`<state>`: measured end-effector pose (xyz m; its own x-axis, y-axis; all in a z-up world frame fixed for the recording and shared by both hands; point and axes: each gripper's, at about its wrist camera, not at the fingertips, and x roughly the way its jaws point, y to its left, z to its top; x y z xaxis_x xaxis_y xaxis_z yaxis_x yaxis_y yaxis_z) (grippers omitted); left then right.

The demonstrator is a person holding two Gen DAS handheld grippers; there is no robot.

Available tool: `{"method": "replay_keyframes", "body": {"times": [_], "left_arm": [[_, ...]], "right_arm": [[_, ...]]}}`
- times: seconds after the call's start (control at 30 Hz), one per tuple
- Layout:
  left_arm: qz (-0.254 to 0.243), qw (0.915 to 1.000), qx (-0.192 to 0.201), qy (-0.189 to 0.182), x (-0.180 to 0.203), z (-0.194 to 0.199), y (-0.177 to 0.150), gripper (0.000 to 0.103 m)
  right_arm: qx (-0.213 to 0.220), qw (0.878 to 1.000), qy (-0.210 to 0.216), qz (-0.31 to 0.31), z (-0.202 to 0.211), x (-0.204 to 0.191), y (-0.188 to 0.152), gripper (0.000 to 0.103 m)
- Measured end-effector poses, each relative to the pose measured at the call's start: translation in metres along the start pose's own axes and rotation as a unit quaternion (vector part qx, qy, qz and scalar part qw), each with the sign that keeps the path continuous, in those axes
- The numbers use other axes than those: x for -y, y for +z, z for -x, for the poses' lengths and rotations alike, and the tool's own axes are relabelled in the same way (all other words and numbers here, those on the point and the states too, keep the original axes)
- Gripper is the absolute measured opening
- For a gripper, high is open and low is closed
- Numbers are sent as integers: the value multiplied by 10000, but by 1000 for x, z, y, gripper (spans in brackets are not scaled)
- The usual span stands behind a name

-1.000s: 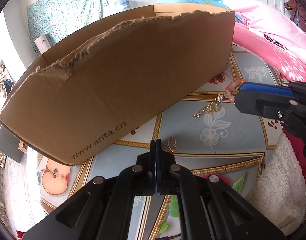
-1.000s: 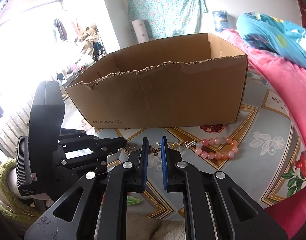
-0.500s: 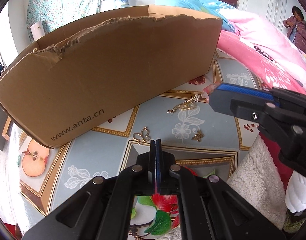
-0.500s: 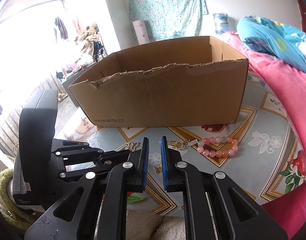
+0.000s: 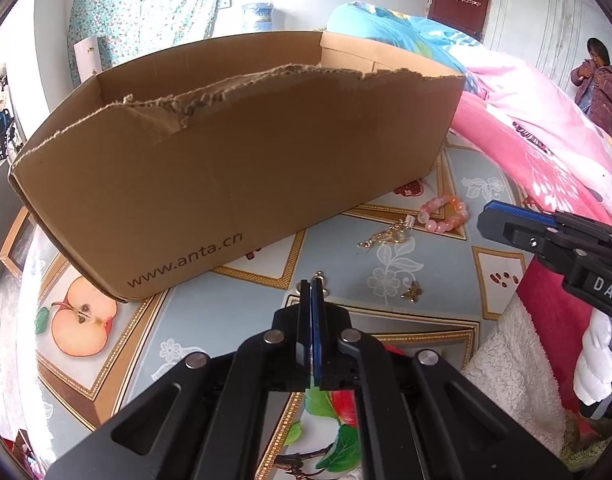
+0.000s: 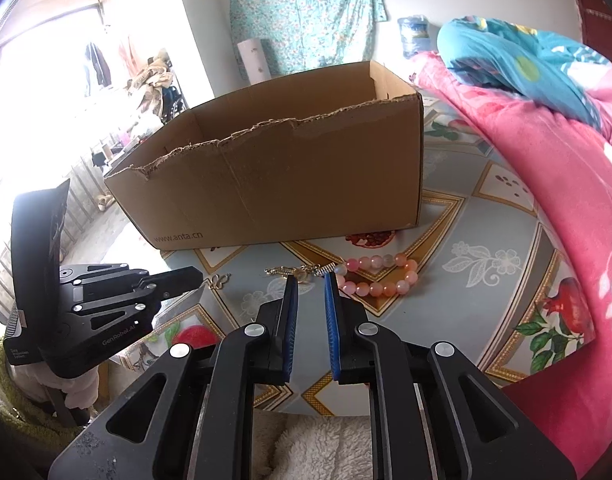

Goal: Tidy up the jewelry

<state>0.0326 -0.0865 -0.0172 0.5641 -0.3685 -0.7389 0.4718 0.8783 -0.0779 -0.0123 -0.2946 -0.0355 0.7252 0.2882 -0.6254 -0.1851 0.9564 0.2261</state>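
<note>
A floral cloth (image 5: 146,4) is hanging on the far wall, with a blue-and-white jar (image 5: 257,16) standing just beside it. A pink quilt (image 6: 546,168) is spilling along the edge of the tabletop (image 5: 418,264), whose covering is showing printed apples and gold borders. A turquoise blanket (image 6: 506,56) is lying on top of the quilt. A person in a purple coat (image 5: 598,80) is standing by the door, perhaps fiddling with a zipper.

Both cameras looked forward along their tongs, low over the counter (image 5: 210,312), facing the cardboard box (image 5: 242,176) nearby. The left view sat nearer. Both shared the box, pink bead bracelet (image 6: 376,276) and each other's tongs.
</note>
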Motion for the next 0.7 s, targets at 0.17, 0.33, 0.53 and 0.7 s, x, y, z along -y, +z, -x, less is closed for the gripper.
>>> {"method": "replay_keyframes", "body": {"times": [0.17,0.33,0.53,0.7], "left_arm": [[-155,9976,-165,-650,23,-5,0,29],[-523,9969,-97,-587,52,-11,0,29],[-876,9957,-69,-304,66,-22,-1,27],[-1105,9937,-43,-164,69,-25,1,8]], "right_arm": [[-123,9997,-80,-192,-5,7,-2,13],[-47,9997,-112,-233,1,5,-2,13],[16,9996,-104,-272,5,4,-5,13],[57,9997,-59,-237,8,0,-5,13]]}}
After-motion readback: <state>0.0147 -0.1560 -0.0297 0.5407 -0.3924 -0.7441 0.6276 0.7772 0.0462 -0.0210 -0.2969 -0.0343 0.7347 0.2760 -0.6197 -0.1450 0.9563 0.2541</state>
